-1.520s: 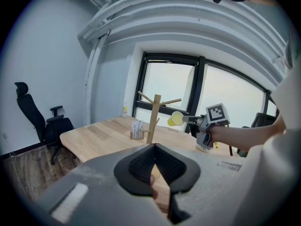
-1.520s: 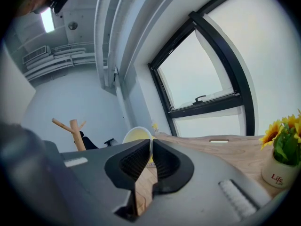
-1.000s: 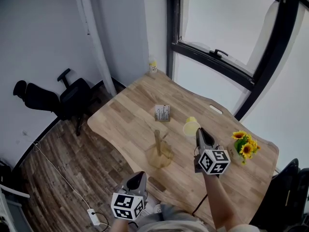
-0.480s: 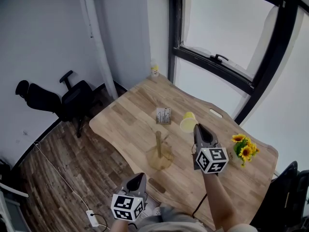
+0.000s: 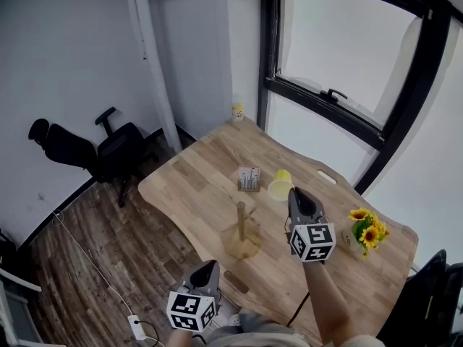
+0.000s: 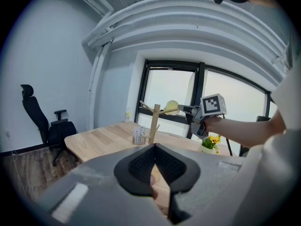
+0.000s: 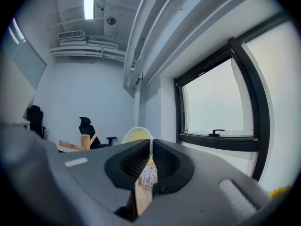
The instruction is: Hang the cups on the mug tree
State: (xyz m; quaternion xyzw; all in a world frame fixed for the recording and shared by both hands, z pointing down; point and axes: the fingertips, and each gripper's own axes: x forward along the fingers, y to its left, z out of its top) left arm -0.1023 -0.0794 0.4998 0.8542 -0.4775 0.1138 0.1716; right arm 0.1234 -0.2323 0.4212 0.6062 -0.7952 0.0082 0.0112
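The wooden mug tree (image 5: pixel 241 226) stands on the table (image 5: pixel 195 172) near its front edge, its pegs bare. My right gripper (image 5: pixel 291 192) is raised just to the tree's right, shut on a yellow cup (image 5: pixel 281 185). In the right gripper view the jaws (image 7: pixel 150 142) pinch the cup (image 7: pixel 137 134) at its edge, with the tree (image 7: pixel 85 142) low at the left. My left gripper (image 5: pixel 210 264) hangs below the table's front edge, shut and empty. The left gripper view (image 6: pixel 154 146) looks across at the tree (image 6: pixel 154 122), the cup (image 6: pixel 171 107) and the right gripper (image 6: pixel 200 113).
A small printed card holder (image 5: pixel 249 179) stands behind the tree. A pot of sunflowers (image 5: pixel 367 224) sits at the table's right end, a small yellow bottle (image 5: pixel 237 112) at the far corner. A black office chair (image 5: pixel 108 147) is on the floor to the left.
My right gripper has carried the yellow cup up off the table and a little left, closer to the mug tree's top. The left gripper has stayed low.
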